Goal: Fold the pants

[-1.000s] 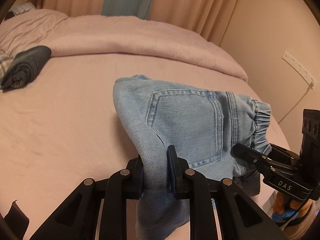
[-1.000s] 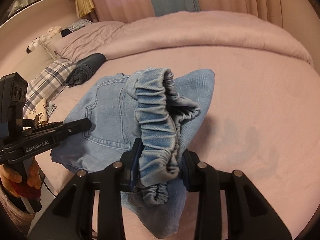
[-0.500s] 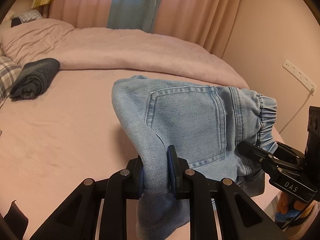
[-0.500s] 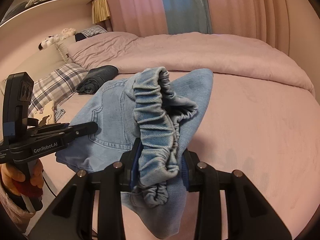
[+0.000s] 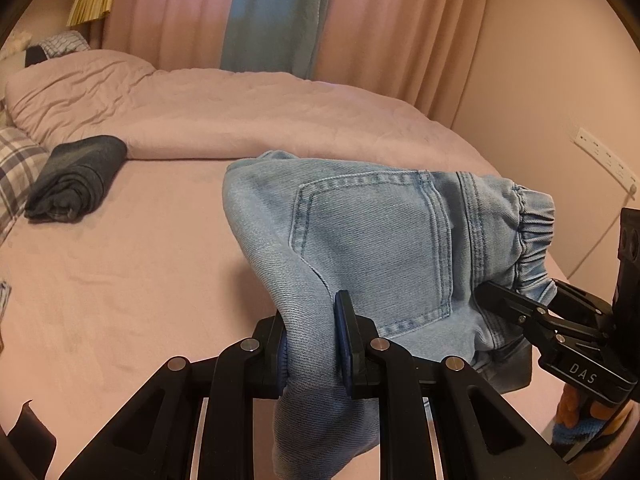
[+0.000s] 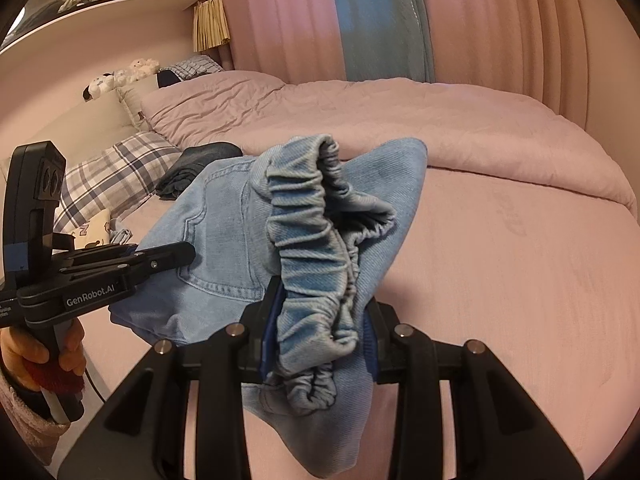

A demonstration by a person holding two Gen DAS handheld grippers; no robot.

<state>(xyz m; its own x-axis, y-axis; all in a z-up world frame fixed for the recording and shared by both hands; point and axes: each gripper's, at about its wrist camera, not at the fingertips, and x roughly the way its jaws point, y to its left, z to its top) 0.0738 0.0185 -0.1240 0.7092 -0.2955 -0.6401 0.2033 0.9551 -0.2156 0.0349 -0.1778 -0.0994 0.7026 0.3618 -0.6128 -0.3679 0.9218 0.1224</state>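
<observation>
Light blue denim pants [image 5: 372, 240] with a back pocket and an elastic waistband hang bunched above the pink bed. My left gripper [image 5: 313, 344] is shut on a fold of the denim near the seat. My right gripper [image 6: 320, 336] is shut on the gathered elastic waistband [image 6: 308, 240]. In the left wrist view the right gripper [image 5: 516, 312] shows at the right edge, clamped on the waistband. The right wrist view shows the left gripper [image 6: 172, 254] at the left, held by a person's hand [image 6: 36, 356], its tips against the denim [image 6: 224, 232].
A pink bed sheet [image 5: 120, 280] spreads below, with a rumpled pink duvet [image 5: 240, 112] behind. A folded dark garment [image 5: 76, 180] lies at the left near a plaid pillow [image 6: 112, 172]. Curtains, a wall with a socket strip [image 5: 604, 160] and a shelf [image 6: 100, 12] surround the bed.
Both grippers have risen with the pants, lifting the denim further off the bed. More of the curtains and wall now show. Both grips are unchanged.
</observation>
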